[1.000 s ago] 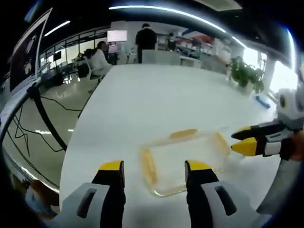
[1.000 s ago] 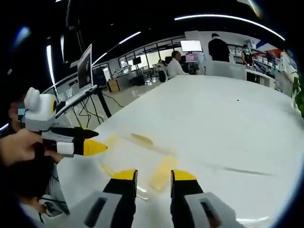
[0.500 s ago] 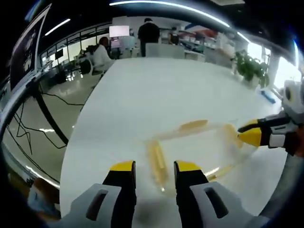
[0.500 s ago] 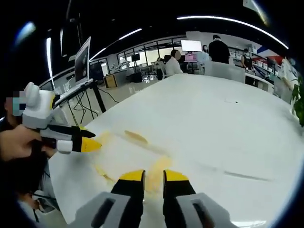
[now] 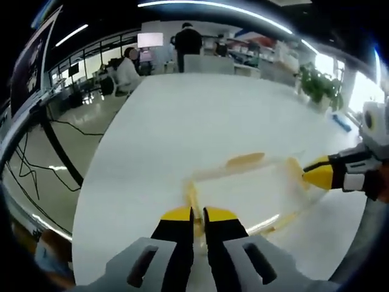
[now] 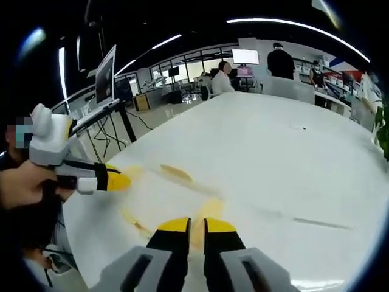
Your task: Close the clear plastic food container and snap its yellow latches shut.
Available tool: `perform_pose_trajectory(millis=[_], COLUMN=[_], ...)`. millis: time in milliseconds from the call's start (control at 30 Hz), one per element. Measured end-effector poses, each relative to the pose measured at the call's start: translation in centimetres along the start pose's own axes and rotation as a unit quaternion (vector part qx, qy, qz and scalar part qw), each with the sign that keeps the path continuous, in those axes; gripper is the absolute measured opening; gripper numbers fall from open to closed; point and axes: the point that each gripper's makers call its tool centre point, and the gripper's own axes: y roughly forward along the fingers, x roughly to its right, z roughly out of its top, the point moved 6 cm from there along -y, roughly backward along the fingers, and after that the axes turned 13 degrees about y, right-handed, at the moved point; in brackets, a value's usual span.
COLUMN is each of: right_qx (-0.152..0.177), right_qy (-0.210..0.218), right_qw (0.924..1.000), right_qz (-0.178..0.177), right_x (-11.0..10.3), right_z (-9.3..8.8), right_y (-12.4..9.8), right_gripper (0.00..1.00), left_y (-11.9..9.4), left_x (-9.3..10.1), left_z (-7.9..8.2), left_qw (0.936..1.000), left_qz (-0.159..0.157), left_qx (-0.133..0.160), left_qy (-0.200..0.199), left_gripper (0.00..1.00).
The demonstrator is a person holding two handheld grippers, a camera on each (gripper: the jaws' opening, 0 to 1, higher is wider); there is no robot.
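Two grippers work opposite ends of the container (image 5: 246, 191), which lies lid-down-closed on the white table (image 5: 200, 115), near its edge. Compared with a second ago, both pairs of jaws have narrowed from a wide gap to a thin slit. In the left gripper view, the left gripper (image 5: 197, 214) stands at the near end of the container, where a yellow latch (image 5: 192, 196) shows just above the tips; the jaws appear pinched on that latch, though the contact itself is hidden behind the tips. In the right gripper view, the right gripper (image 6: 197, 225) is likewise nearly shut, with a second latch (image 6: 209, 208) showing between and just beyond its tips; whether it truly grips it cannot be told with certainty. The right gripper also shows at the right of the left gripper view, tips touching the far end of the container. A third latch (image 5: 245, 160) on the far long side lies flat and untouched. Judged from this, the lid is already seated and the end latches are being pressed home; the long-side latches are probably the remaining work. Seated and standing people (image 5: 188, 41) and a plant (image 5: 313, 87) lie well beyond the table.
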Motion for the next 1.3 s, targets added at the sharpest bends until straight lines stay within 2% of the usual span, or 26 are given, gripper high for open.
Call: perform_pose_trajectory(millis=[100,267,567,933,1300], right_qx=[-0.002,-0.001,0.012,0.016,0.026], right_qy=[0.006,0.016,0.027,0.037,0.039], right_qw=[1.0,0.9999,0.9995,0.999,0.9986], right_qz=[-0.001,0.003,0.014,0.019,0.023], right_x=[0.0,0.1,-0.4,-0.8,-0.5], right_z=[0.0,0.2,1.6,2.2,3.2], right_y=[0.0,-0.4,-1.2,-1.9,-2.8], right_gripper=[0.03,0.02,0.01,0.01,0.01], left_y=[-0.1,-0.2,-1.0,-1.8,-2.3], left_x=[0.0,0.0,-0.6,-0.5,-0.2], left_z=[0.0,0.0,1.1,1.6,3.0], left_qw=[0.9998,0.9997,0.9997,0.9996,0.9994], left_qz=[0.005,0.007,0.017,0.024,0.03], left_qx=[-0.004,-0.011,-0.003,-0.004,0.006], left_qy=[0.018,0.019,0.019,0.016,0.019], left_gripper=[0.03,0.02,0.02,0.02,0.02])
